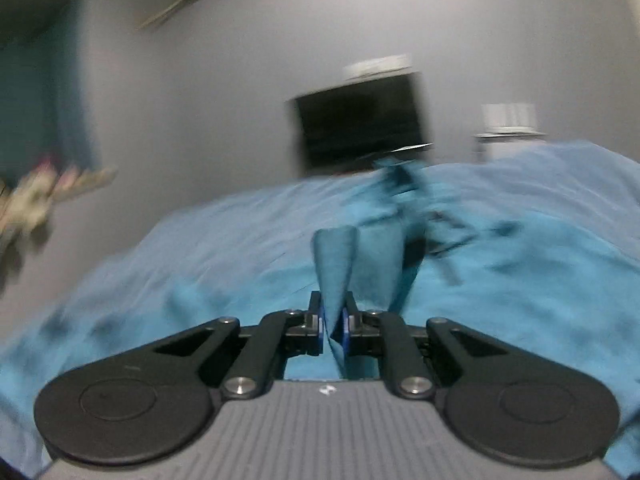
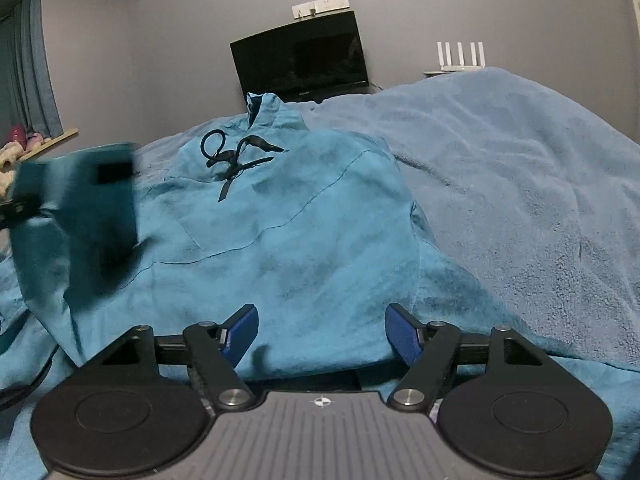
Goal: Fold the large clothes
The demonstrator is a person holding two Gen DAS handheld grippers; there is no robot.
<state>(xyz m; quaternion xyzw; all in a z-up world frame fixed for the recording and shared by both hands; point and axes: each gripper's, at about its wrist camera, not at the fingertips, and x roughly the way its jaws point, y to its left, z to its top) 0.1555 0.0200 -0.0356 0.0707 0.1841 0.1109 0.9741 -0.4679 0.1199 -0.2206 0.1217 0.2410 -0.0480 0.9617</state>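
Observation:
A turquoise hoodie point(image 2: 288, 216) with black drawstrings point(image 2: 230, 156) lies spread on a bed, hood toward the far wall. My left gripper point(image 1: 334, 326) is shut on a fold of the hoodie's cloth point(image 1: 338, 264), which stands up between its blue pads. That lifted, blurred part of the hoodie shows at the left of the right wrist view point(image 2: 86, 208). My right gripper point(image 2: 322, 334) is open and empty, its fingers just above the hoodie's lower hem. The left wrist view is motion-blurred.
A light blue fleece blanket point(image 2: 520, 184) covers the bed and rises to the right. A black monitor point(image 2: 300, 64) and a white router point(image 2: 460, 58) stand by the grey wall. Curtains point(image 2: 28, 60) and soft toys are at far left.

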